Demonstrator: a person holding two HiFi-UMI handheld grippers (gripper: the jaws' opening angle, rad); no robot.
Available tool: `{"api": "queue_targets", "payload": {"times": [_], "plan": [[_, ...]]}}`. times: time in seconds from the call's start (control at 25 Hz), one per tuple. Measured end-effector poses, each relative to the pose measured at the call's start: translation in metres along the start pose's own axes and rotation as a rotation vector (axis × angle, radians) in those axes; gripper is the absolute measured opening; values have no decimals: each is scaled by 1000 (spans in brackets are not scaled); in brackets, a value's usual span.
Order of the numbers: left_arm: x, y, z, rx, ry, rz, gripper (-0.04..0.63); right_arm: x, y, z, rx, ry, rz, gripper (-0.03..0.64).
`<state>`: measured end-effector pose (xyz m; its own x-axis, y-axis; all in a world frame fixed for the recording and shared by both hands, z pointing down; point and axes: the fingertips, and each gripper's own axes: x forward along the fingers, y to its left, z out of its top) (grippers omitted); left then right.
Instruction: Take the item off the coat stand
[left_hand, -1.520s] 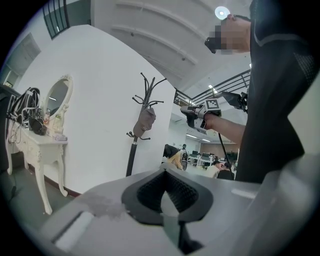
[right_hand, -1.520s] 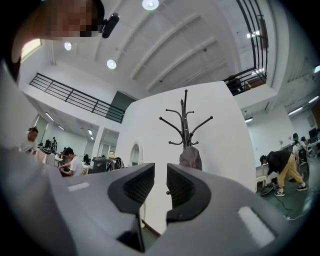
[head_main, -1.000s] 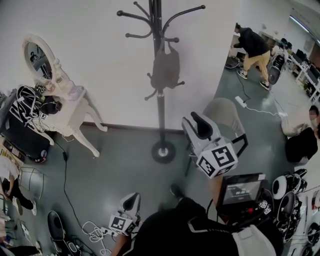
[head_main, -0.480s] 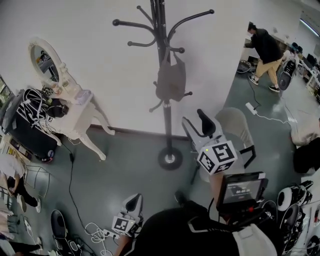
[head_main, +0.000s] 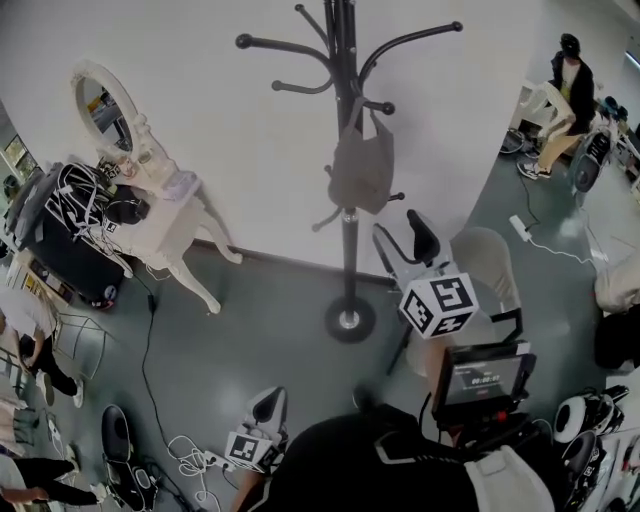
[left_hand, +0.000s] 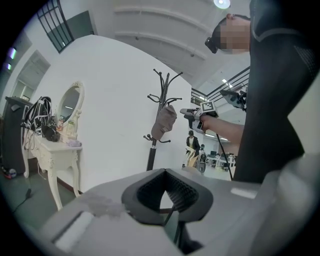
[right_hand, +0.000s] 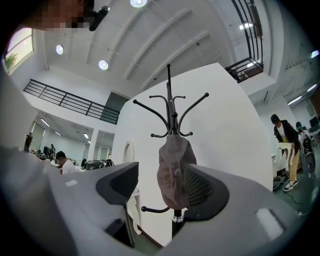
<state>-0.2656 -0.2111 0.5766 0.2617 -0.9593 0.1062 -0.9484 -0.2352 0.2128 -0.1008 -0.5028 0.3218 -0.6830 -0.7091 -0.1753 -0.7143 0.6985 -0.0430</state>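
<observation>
Bag (head_main: 362, 170): grey and soft; hanging by its handles from a short peg on the coat stand; sagging against the pole, about midway up; touching neither gripper.
Coat stand (head_main: 349, 262): black pole rising from a round base; standing on the grey floor in front of a white wall; curved arms branching out at the top.
Right gripper (head_main: 403, 243): being held up just beside the stand, below and to the right of the bag, and pointing toward it; its fingers are opening, spreading wide; in the right gripper view the bag is showing in the gap between them, but it is hanging beyond the pads, untouched.
Left gripper (head_main: 262, 405): hanging low near the person's body, well apart from the stand; its fingers are pressing together at the tips, with nothing between them.
Bench (head_main: 150, 225): white dressing table on curved legs; standing against the wall to the left of the stand; an oval mirror (head_main: 105, 105) is sitting on it.
Chair (head_main: 487, 262): pale seat; standing to the right of the stand, behind the right gripper.
Background: a person (head_main: 568, 88) in a dark top is standing at the far right.
</observation>
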Motion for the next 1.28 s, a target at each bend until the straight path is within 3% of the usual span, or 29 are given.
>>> {"api": "queue_targets", "payload": {"times": [0.72, 0.84, 0.92, 1.12, 1.28], "plan": [[15, 19, 3, -4, -13, 93, 17, 65, -31, -20, -3, 31, 3, 265], [17, 20, 4, -5, -14, 102, 17, 72, -32, -19, -14, 32, 15, 247], [19, 21, 6, -8, -10, 107, 17, 76, -33, -18, -20, 26, 14, 183], [17, 26, 5, -14, -8, 130, 17, 84, -33, -19, -26, 19, 19, 156], [16, 27, 5, -13, -10, 133, 17, 83, -35, -17, -23, 5, 8, 97]]}}
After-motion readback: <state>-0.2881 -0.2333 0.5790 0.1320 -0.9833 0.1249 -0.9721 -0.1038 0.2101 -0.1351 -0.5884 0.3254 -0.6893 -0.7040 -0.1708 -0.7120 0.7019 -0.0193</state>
